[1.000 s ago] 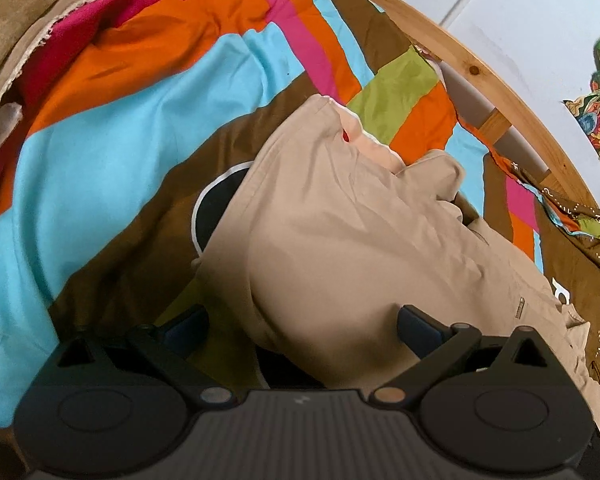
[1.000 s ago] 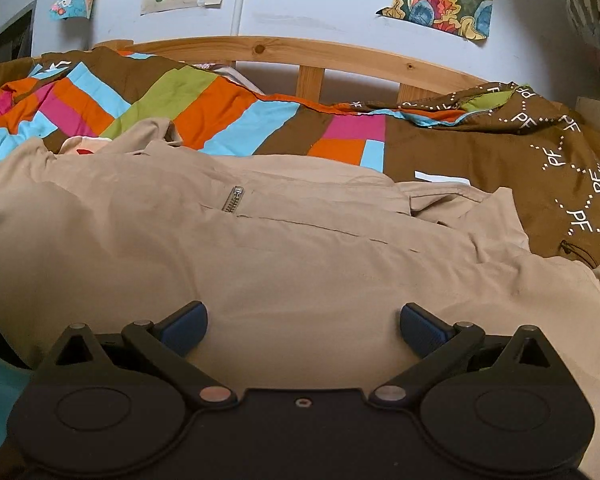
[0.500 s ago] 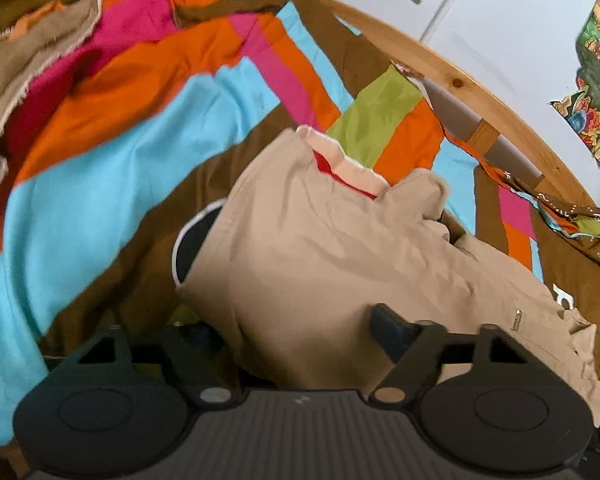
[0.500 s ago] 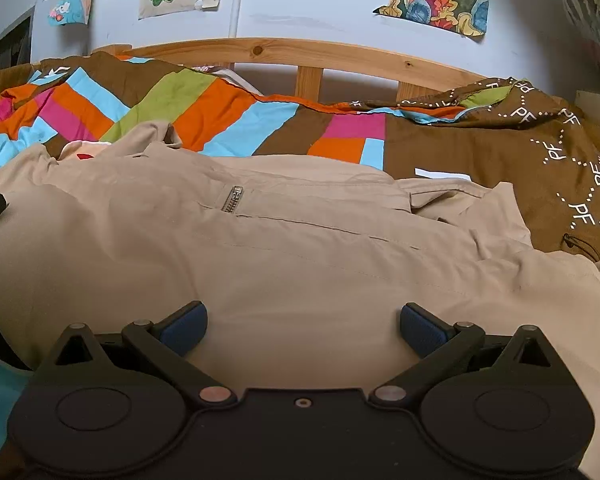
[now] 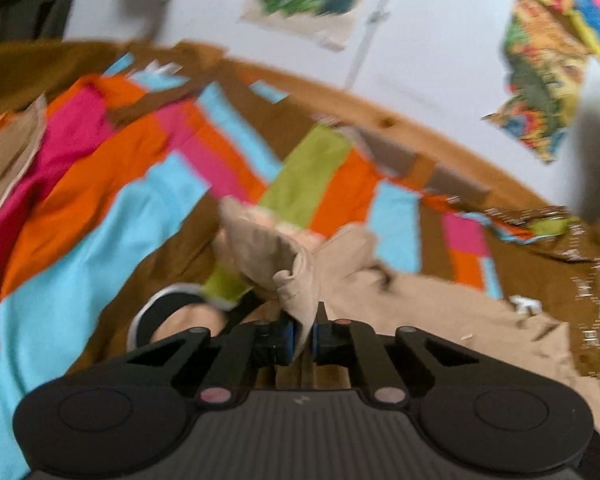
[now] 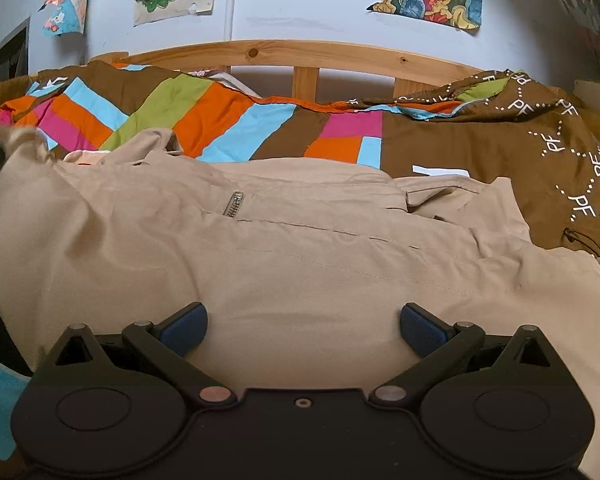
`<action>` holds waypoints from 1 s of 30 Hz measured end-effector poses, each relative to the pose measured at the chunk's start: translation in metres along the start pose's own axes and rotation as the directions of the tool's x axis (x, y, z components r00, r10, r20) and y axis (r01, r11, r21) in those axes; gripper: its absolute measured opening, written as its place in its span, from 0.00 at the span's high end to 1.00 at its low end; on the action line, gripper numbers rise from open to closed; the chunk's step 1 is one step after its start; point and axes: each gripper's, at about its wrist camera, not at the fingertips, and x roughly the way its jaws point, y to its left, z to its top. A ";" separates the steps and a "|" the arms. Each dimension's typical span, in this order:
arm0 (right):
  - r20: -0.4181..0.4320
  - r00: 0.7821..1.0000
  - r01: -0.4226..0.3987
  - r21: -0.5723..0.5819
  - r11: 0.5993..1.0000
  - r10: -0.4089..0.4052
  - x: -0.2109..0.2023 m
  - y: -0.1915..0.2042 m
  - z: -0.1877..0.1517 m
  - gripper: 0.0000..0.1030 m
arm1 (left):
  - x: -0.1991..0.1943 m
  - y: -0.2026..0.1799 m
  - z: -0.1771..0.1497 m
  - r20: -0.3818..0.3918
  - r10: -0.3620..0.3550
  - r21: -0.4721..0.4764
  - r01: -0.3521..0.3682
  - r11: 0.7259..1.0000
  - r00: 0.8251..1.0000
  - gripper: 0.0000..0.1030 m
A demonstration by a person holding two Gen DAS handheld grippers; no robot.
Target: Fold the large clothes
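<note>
Beige jacket [image 6: 300, 256] spread on bed [image 6: 228, 120], unfolded: left tongs [image 5: 303, 336] clenched on its bunched edge, right tongs [image 6: 300, 326] released above it; every fold remains.

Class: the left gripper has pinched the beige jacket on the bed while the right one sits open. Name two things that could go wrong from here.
1. The left gripper clamps only a thin bunched ridge of the beige jacket; the cloth may slip out when lifted.
2. The right gripper is open and holds nothing, so a one-sided pull could drag the jacket askew across the patchwork bedspread and crease the fold.
</note>
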 end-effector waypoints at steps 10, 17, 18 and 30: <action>0.017 0.999 -0.037 0.281 0.959 0.033 -0.045 -0.073 0.034 0.13 | -0.012 -0.101 0.039 -0.041 -0.286 0.214 0.288 0.933 0.957 0.97; 0.129 0.988 -0.137 0.479 0.867 0.085 -0.110 -0.149 0.057 0.33 | -0.020 -0.198 0.019 -0.169 -0.416 0.458 0.445 0.769 0.893 0.98; 0.147 0.983 -0.170 0.504 0.847 0.110 -0.117 -0.156 0.056 0.35 | -0.021 -0.208 0.013 -0.187 -0.430 0.479 0.464 0.745 0.883 0.98; 0.250 0.952 -0.301 0.634 0.713 0.179 -0.124 -0.209 0.041 0.78 | -0.020 -0.275 -0.074 -0.407 -0.498 0.545 0.642 0.540 0.765 0.98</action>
